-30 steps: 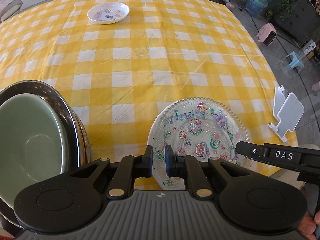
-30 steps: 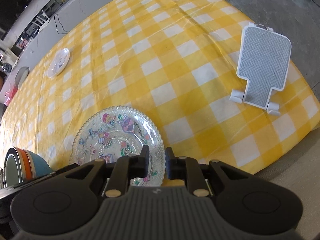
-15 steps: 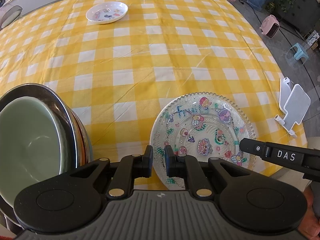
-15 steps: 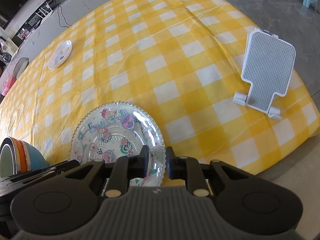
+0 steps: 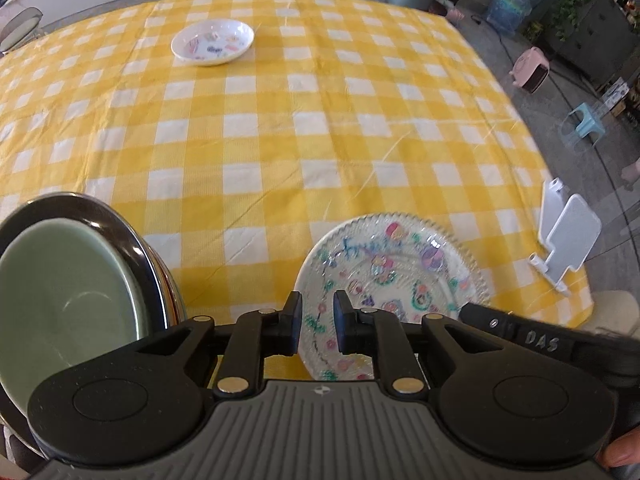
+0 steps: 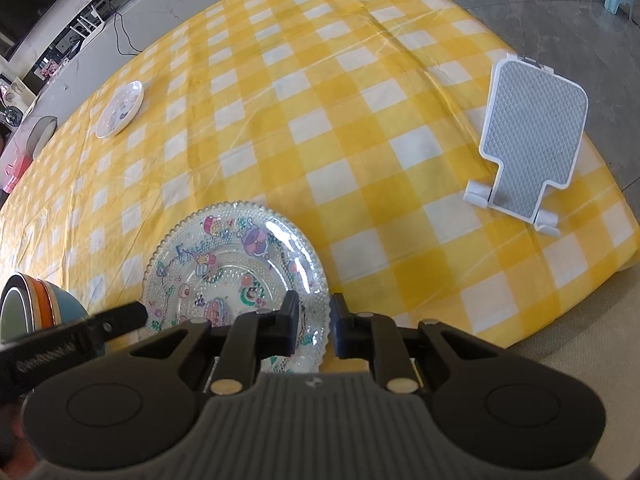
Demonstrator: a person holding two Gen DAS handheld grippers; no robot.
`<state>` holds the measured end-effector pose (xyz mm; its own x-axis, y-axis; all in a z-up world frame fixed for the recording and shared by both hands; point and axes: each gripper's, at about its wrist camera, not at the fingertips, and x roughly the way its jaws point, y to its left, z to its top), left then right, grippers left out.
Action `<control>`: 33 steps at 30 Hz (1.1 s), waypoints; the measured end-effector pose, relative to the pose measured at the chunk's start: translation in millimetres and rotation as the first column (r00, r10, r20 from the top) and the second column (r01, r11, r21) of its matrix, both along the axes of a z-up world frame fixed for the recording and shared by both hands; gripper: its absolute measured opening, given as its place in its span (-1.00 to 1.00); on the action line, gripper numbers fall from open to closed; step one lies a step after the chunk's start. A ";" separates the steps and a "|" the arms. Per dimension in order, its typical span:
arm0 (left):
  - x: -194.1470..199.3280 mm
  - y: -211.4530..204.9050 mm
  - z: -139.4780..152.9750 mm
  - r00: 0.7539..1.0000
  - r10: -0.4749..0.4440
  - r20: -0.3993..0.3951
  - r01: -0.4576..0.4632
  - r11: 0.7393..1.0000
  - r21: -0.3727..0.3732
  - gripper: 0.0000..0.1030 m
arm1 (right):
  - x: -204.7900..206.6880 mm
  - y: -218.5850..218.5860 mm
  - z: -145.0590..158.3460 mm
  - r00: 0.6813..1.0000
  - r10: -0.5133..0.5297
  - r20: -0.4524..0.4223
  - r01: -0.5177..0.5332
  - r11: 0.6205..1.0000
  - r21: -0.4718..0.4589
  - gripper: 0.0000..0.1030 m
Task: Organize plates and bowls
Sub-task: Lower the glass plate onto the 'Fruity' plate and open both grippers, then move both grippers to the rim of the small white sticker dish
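Lower left of the left wrist view: a stack of nested bowls [image 5: 132,264], tilted on its side with the openings facing the camera. The innermost pale green bowl [image 5: 60,300] holds nothing; the outer rims in the right wrist view [image 6: 40,304] show dark, orange and blue.

Lower centre: a clear glass plate [image 5: 396,268] with cartoon prints lies flat on the yellow checked tablecloth [image 5: 280,152], nothing on it.

The left gripper [image 5: 316,326] hovers over the plate's near-left edge, jaws slightly parted, gripping nothing. The right gripper [image 6: 314,326] has its jaws slightly parted astride the plate's near-right rim [image 6: 320,304]; contact cannot be determined.

Upper left: a small white printed dish [image 5: 213,42], well apart. Right edge: a white stand [image 6: 532,140], leaning back.
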<state>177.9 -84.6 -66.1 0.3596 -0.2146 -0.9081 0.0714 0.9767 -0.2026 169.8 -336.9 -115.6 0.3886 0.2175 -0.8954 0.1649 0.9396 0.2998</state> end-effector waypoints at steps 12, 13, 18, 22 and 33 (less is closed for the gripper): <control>-2.3 2.5 17.3 1.000 0.002 0.026 0.000 0.999 -0.052 -0.57 | 0.0 -0.8 0.1 1.000 -0.013 0.016 0.013 1.000 0.006 -0.73; -2.6 3.5 19.0 1.000 0.002 0.029 -0.001 0.999 -0.052 -0.57 | 0.2 -1.8 -0.2 1.000 -0.019 0.015 0.018 1.000 0.012 -0.73; -1.8 8.1 27.1 0.999 0.009 0.050 -0.006 0.999 -0.054 -0.57 | -1.0 -7.3 1.4 0.998 -0.052 0.029 0.051 0.998 0.049 -0.66; -0.1 13.5 33.5 0.998 -0.003 0.067 0.007 0.999 -0.052 -0.56 | -7.8 -10.0 9.2 0.992 -0.081 0.093 0.076 0.996 0.053 -0.48; 20.0 36.2 56.3 0.989 -0.049 0.138 0.048 0.999 0.007 -0.41 | 1.0 2.4 30.1 0.969 -0.063 0.240 0.066 0.998 -0.003 -0.28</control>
